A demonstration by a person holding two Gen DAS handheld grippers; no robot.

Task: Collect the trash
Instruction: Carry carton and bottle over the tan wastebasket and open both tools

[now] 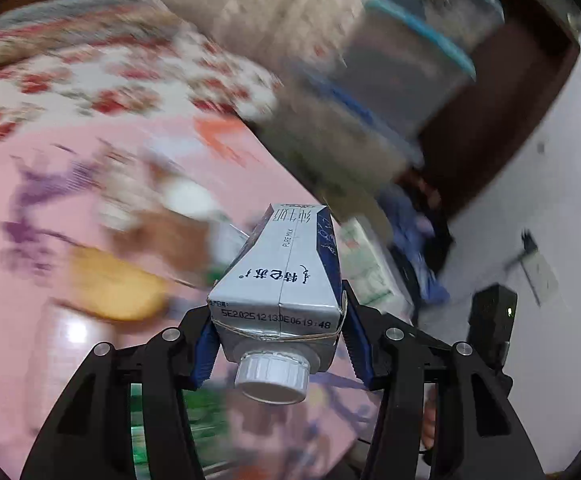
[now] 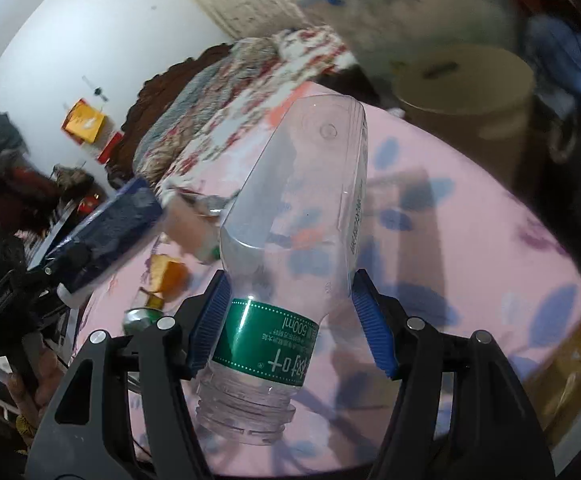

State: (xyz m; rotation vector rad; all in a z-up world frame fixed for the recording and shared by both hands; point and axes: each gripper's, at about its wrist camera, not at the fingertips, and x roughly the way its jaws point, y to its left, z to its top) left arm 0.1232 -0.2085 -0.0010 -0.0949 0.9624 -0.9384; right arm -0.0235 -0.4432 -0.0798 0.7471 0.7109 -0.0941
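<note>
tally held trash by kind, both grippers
Milk carton: 1, in the left gripper
Clear plastic bottle: 1, in the right gripper
Total: 2 held. Loose items on the pink cover are too blurred to count.

**Black linkage grippers with blue ribbed pads**

Left gripper and right gripper look alike: matte black angular linkage arms, round silver pivot screws at each joint, cut-out slots lower down, and blue ribbed pads lining the fingertips.
</note>
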